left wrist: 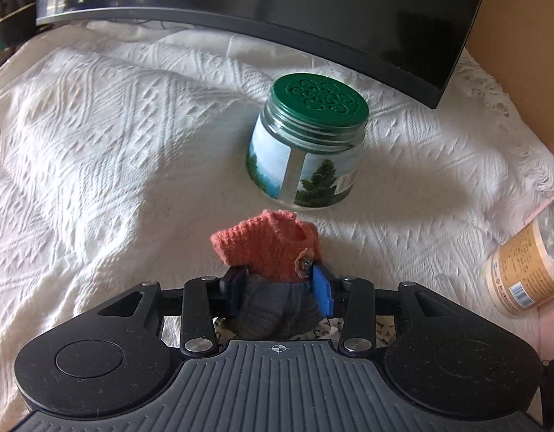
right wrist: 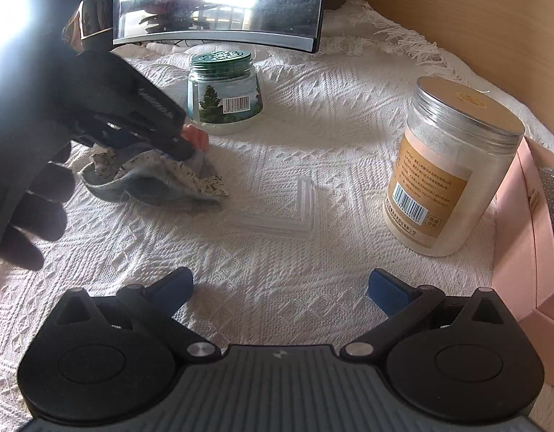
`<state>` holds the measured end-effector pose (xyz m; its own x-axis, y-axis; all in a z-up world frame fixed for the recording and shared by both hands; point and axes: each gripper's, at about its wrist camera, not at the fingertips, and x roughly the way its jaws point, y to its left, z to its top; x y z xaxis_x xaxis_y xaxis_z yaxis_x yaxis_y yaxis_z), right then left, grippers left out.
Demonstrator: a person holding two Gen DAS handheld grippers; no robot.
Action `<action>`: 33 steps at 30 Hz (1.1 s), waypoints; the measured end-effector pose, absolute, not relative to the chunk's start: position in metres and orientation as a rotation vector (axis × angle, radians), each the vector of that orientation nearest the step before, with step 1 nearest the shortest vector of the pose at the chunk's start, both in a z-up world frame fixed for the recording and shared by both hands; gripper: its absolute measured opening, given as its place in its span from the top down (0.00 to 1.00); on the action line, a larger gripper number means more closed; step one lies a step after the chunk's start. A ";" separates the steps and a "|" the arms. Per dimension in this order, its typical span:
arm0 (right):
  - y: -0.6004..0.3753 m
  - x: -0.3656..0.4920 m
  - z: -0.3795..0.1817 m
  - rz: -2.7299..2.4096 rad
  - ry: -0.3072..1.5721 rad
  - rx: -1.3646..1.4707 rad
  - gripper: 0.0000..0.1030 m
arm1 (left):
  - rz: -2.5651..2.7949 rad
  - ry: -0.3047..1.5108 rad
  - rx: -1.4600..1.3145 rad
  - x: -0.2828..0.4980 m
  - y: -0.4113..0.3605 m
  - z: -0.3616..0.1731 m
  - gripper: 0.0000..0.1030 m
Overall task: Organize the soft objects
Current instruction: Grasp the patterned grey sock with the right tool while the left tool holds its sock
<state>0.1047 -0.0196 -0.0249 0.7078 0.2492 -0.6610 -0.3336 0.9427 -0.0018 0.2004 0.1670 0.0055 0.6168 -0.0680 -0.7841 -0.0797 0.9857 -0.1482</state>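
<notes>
left tongs (left wrist: 280,282): pinching | right tongs (right wrist: 280,289): spread, empty

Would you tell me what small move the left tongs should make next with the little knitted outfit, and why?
Probably lift it slightly. The left tongs have their blue pads against the knitted outfit at the waist, while its lower part lies over a patterned cloth on the white bedspread. Raising it should clear that cloth before moving it. The right tongs are open and empty.

Daylight strikes from upper left; glare whites out that corner and the monitor (right wrist: 219,3) screen in the right wrist view. Soft shadows lie on the white cloth (left wrist: 97,144). Fisheye bending curves edges; focus slightly soft.
</notes>
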 end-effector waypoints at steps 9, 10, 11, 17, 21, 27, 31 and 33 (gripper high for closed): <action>-0.018 0.103 -0.024 0.340 0.720 -0.133 0.00 | -0.085 0.918 -0.237 0.182 0.173 0.007 0.57; -0.018 0.103 -0.024 0.339 0.719 -0.132 0.00 | -0.094 0.910 -0.243 0.180 0.174 0.007 0.57; -0.019 0.104 -0.024 0.338 0.718 -0.131 0.00 | -0.095 0.903 -0.252 0.180 0.175 0.006 0.57; -0.018 0.103 -0.024 0.337 0.717 -0.130 0.00 | 0.007 0.840 -0.177 0.185 0.173 0.005 0.55; -0.017 0.103 -0.023 0.338 0.716 -0.131 0.00 | -0.032 0.839 -0.163 0.183 0.168 0.005 0.49; -0.013 0.105 -0.018 0.335 0.732 -0.170 0.00 | -0.054 0.841 -0.116 0.177 0.167 0.005 0.61; -0.004 0.105 -0.004 0.314 0.673 -0.175 0.00 | -0.086 0.833 -0.244 0.171 0.190 0.005 0.82; 0.005 0.113 -0.001 0.326 0.676 -0.163 0.02 | -0.079 0.808 -0.243 0.164 0.197 0.008 0.84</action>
<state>0.1130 0.0052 -0.0005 0.7318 0.2425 -0.6369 -0.3473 0.9368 -0.0423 0.1642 0.1965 0.0077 0.6896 -0.1619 -0.7059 -0.0229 0.9693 -0.2446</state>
